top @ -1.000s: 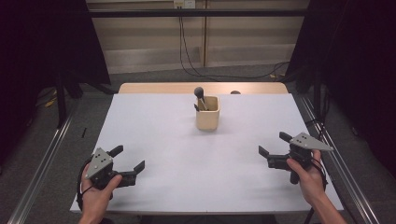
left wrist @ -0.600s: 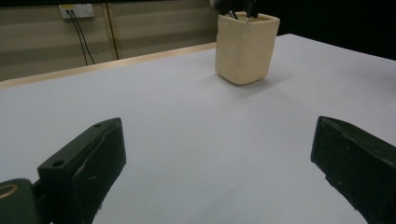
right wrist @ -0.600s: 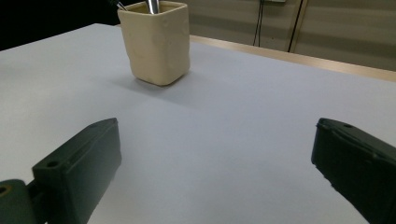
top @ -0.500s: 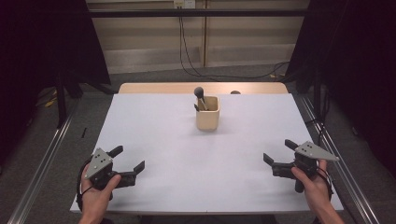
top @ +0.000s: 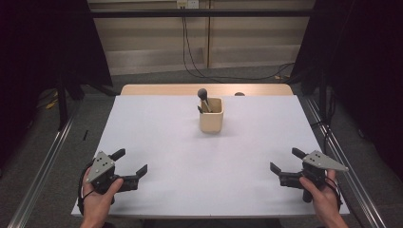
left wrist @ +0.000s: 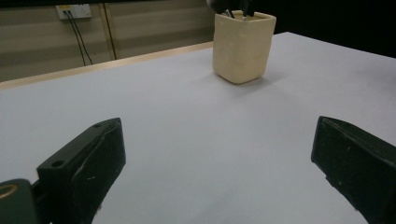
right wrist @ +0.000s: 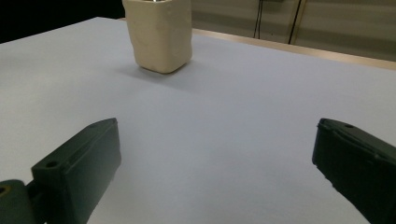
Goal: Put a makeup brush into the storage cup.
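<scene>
A cream square cup (top: 211,115) stands upright near the far middle of the white table (top: 190,156), holding a dark round-headed brush (top: 203,96) and other dark-tipped tools. The cup also appears in the left gripper view (left wrist: 243,44) and the right gripper view (right wrist: 159,32), well ahead of the jaws. My left gripper (top: 130,162) rests low at the near left corner, open and empty. My right gripper (top: 286,160) sits at the near right corner, likewise open with nothing between its jaws.
A wooden strip (top: 161,90) borders the table's far edge. Metal rails (top: 43,156) run along both sides of the table. Cables (top: 190,52) hang down the back wall to the floor. Bare tabletop lies between the grippers and the cup.
My right gripper has drawn back toward the near right corner and slightly outward. The left gripper has stayed in place. The cup has not moved.
</scene>
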The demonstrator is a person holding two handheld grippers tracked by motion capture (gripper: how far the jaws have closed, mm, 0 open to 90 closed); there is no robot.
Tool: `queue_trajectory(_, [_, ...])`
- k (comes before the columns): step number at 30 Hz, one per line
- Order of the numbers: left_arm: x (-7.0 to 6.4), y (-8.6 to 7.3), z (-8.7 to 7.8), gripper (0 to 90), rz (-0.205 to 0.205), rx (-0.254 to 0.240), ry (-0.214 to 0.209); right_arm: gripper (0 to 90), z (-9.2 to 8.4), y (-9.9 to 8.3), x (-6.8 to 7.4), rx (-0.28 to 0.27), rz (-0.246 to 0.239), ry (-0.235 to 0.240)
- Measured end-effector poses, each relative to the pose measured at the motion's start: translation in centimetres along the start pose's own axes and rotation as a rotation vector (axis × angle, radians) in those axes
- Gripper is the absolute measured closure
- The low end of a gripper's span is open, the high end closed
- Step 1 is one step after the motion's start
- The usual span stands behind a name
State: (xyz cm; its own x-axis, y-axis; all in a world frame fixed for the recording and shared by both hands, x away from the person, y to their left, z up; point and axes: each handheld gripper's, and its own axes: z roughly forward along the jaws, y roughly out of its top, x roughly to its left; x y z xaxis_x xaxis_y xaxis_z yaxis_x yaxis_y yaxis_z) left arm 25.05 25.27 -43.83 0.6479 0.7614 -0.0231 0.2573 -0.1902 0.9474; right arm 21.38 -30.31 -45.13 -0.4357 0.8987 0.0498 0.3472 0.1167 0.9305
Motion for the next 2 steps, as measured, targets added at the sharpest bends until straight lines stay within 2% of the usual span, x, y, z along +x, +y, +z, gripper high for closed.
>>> queue_trajectory(2, [-0.01, 0.0, 0.06, 3.1, -0.007, 0.006, 0.001, 1.0, 0.14, -0.07, -0.04, 0.004, -0.003, 0.004])
